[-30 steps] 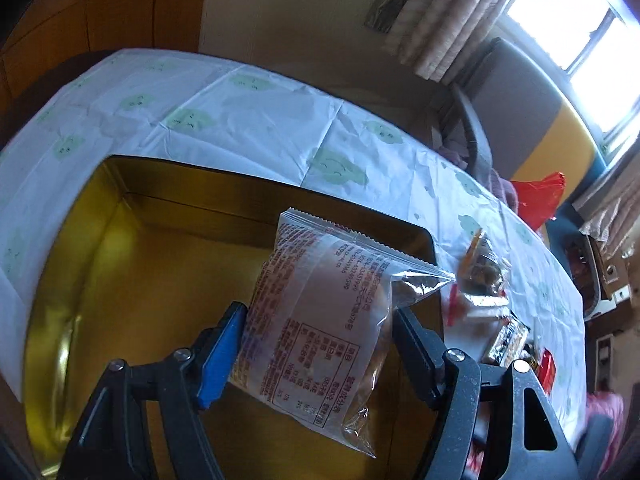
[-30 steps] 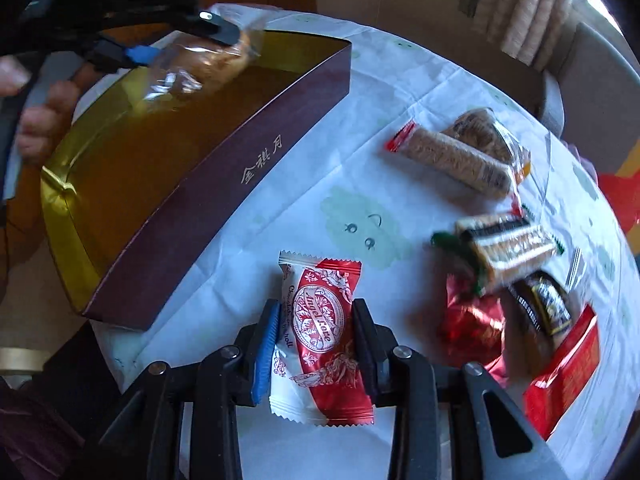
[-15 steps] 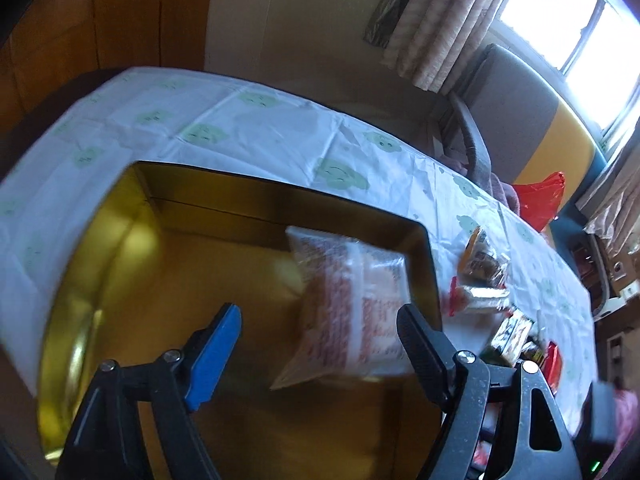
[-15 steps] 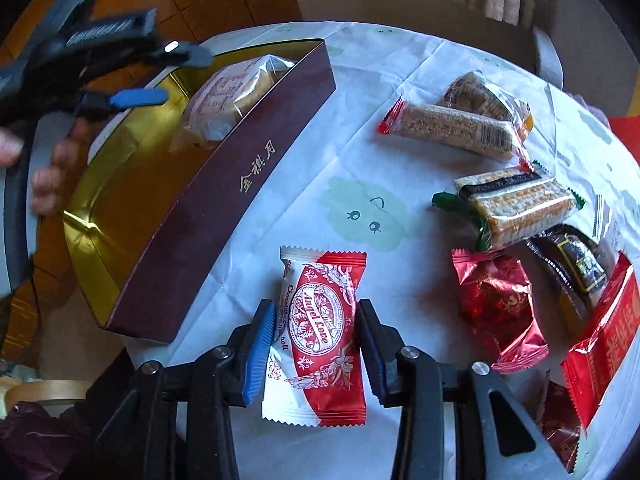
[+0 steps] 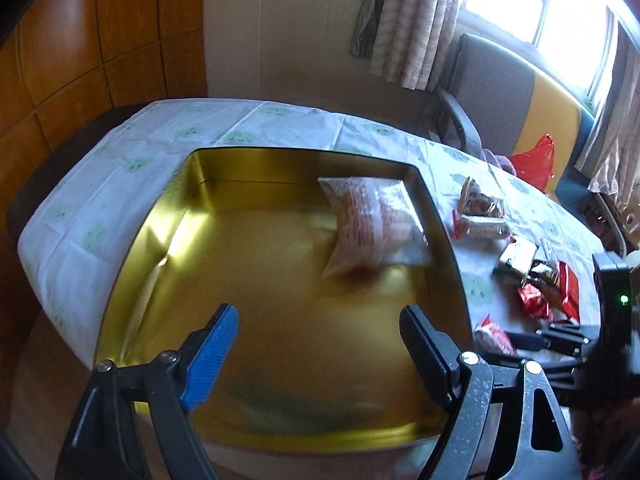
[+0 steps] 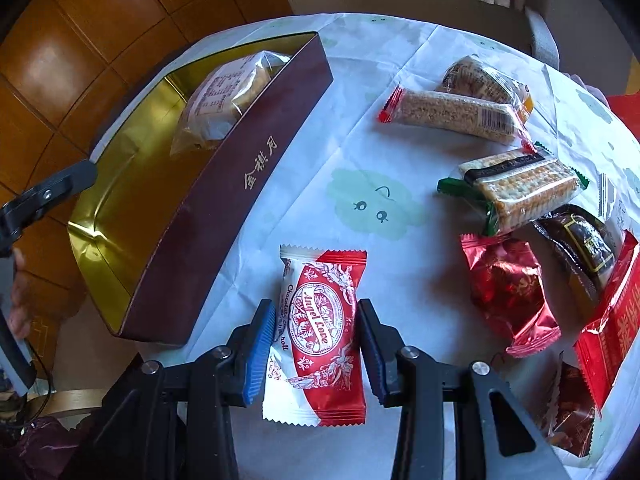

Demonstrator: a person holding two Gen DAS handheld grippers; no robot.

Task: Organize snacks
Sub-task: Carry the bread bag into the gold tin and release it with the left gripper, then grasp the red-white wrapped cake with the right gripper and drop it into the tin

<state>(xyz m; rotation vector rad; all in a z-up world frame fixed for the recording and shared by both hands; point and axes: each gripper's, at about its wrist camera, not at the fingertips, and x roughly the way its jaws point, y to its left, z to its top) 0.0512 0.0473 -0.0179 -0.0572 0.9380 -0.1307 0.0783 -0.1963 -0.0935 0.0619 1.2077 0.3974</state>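
Right now, nearest first:
Your right gripper: low centre of the right wrist view, its jaws sit on either side of the red-and-white chocolate roll packet. The blue pad meets the wrapper's left edge; whether the dark pad on the right presses it you cannot tell, so the grip is uncertain.
Chocolate roll packet: flat on the white tablecloth, lengthwise between your fingers, just right of the box's near corner.
Your left gripper: bottom of the left wrist view, jaws wide and opening further, nothing between them, poised above the box's gold floor.
Box: maroon outer wall with gold characters, shiny gold inside, left half of the right wrist view; in the left wrist view it fills the middle of the frame.
Clear-wrapped cake: released, lying inside the box toward its far right corner, printed side up; seen also at upper left of the right wrist view.
Loose snacks: right side of the right wrist view, well apart from the box: a crinkled red foil packet, a dark wrapped bar, a green-ended cracker pack, a long sesame bar touching a clear-wrapped roll behind it.
Red carton: right edge, beside the dark bar.
Your hand: left edge of the right wrist view, blurred.
Far end: an armchair and curtains at upper right of the left wrist view.
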